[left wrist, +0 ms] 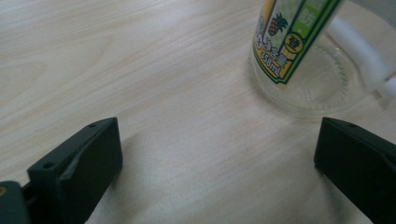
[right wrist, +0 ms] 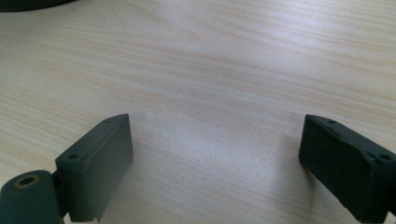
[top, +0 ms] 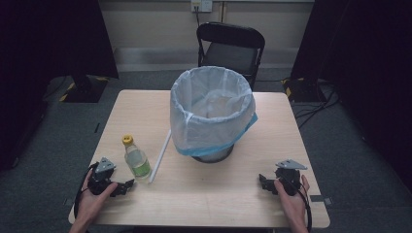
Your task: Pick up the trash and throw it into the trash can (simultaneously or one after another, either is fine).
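There is one bottle on the table. It stands straight up, so its long side runs up and down, and its yellow cap points to the ceiling. It is clear, with a bit of pale drink at the bottom. In the left gripper view the bottle's round glass base sits on the wood, and its label shows a small pineapple.

The left gripper rests low on the table. The bottle is just ahead of it and a little to its right side, close but not touching. Its two black jaws are spread wide, and only bare wood lies between them.

The right gripper also rests on the table, well apart from the bottle. Its jaws are spread wide too, and they hold nothing. In the right gripper view there is plain wood between the jaws.

There is one white stick. It lies flat, just past the bottle on the side away from the left gripper. Its long side points away from the person, toward the bin.

There is one bin. It stands upright, far in front of both grippers, about in the middle between them. A thin see-through bag lines it and folds over its rim. One black chair stands behind the table.
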Demonstrator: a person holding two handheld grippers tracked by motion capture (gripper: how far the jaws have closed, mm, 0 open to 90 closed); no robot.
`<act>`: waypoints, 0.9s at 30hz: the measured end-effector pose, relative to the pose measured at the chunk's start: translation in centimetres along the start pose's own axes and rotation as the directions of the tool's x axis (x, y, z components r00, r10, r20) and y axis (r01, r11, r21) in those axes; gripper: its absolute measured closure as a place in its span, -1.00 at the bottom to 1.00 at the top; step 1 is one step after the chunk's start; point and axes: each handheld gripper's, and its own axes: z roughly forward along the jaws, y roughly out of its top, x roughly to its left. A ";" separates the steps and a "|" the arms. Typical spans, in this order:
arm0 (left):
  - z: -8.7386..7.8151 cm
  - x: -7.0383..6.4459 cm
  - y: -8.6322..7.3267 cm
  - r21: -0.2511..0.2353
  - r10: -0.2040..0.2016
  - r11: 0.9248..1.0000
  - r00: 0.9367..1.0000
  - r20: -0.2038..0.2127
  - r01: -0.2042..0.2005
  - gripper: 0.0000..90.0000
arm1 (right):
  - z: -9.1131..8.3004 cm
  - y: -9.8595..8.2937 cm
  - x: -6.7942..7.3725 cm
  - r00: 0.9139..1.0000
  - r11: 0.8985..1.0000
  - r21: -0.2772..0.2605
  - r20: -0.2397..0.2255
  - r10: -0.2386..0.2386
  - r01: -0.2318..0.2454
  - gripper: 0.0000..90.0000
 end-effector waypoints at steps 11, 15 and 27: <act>-0.9 -0.1 0.1 0.000 -0.020 1.000 0.999 0.045 0.020 -0.63 | -0.1 -0.1 0.0 1.000 1.000 0.001 0.009 0.005 -0.005 -0.80; -1.4 -0.5 0.2 -0.016 -0.006 1.000 0.998 0.060 0.007 -0.61 | -0.1 -0.1 0.1 1.000 1.000 0.001 0.008 0.006 -0.006 -0.80; -2.9 -1.4 1.6 -0.170 -0.023 0.984 0.985 0.170 0.053 -0.64 | -0.1 -0.1 0.1 1.000 1.000 0.000 0.010 0.004 -0.004 -0.80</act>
